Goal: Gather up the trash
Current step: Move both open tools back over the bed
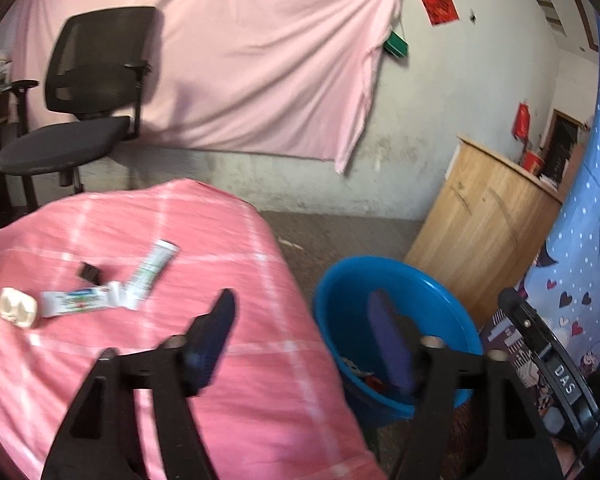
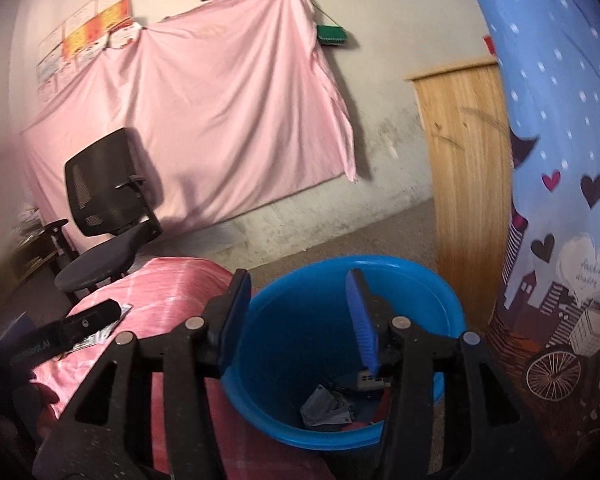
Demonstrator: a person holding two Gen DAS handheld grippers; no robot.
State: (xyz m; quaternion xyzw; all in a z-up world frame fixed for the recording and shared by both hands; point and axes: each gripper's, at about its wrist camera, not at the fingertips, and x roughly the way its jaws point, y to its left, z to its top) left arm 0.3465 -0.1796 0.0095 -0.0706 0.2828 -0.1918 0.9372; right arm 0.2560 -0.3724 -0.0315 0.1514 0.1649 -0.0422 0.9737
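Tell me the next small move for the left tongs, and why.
Probably swing the left tongs left and down toward the toothpaste tubes on the pink cloth. They are open and empty, and trash still lies there, while the right tongs hang open over the blue bucket, which already holds scraps.

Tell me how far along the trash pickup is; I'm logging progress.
Done: some scraps already lie in the blue bin. In hand: nothing; the right hand-held gripper is open over the bin, the left hand-held gripper open and empty. Left: two tubes, a white case and a small black piece on the pink cloth.
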